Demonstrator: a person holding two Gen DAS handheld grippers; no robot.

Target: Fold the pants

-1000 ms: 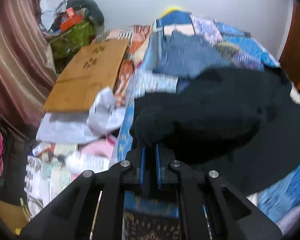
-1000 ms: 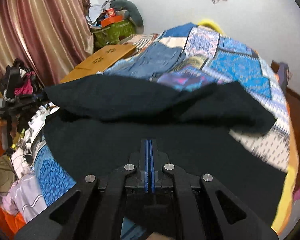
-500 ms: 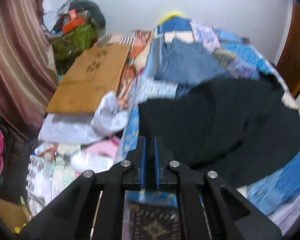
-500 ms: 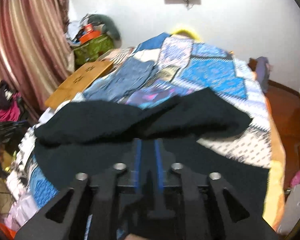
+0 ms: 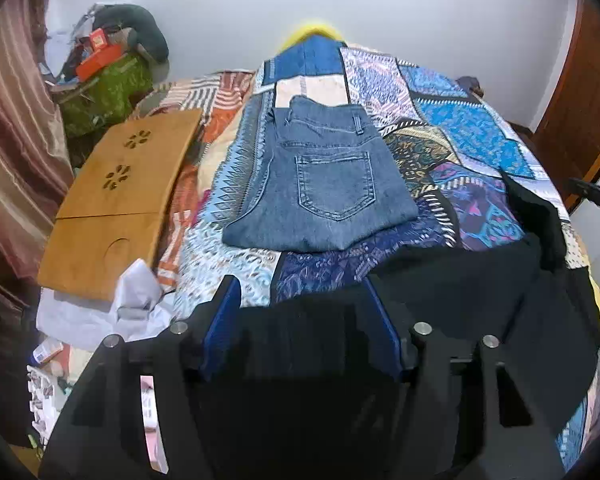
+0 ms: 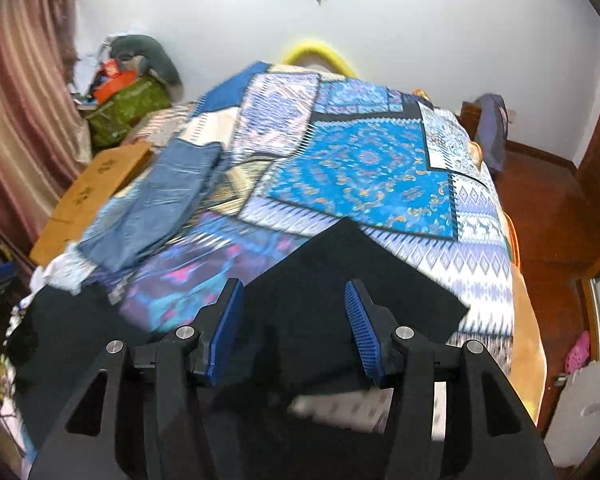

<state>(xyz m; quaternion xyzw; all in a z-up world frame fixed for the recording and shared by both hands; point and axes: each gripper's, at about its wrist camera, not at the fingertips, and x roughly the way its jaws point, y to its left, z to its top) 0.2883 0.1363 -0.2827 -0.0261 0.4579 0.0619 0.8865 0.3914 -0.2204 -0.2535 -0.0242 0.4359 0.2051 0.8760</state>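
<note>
Both grippers have just been opening; L gripper (image 5: 300, 304) now has its jaws wide, black cloth showing in the gap but the pads not pressing on it, so I read nothing held; R gripper (image 6: 294, 316) is about half open w/ the same story. The black pants (image 5: 460, 292) lie flat across the near end of the patchwork bed (image 6: 364, 168), right under and ahead of both sets of fingers; long axis runs side to side across my view, L to R. A pointed corner of the cloth sits just past the R fingers, so I judge the R hand nearer that free edge for the next fold. Folded jeans (image 5: 324, 180) lie beyond, apart from the black cloth.
</note>
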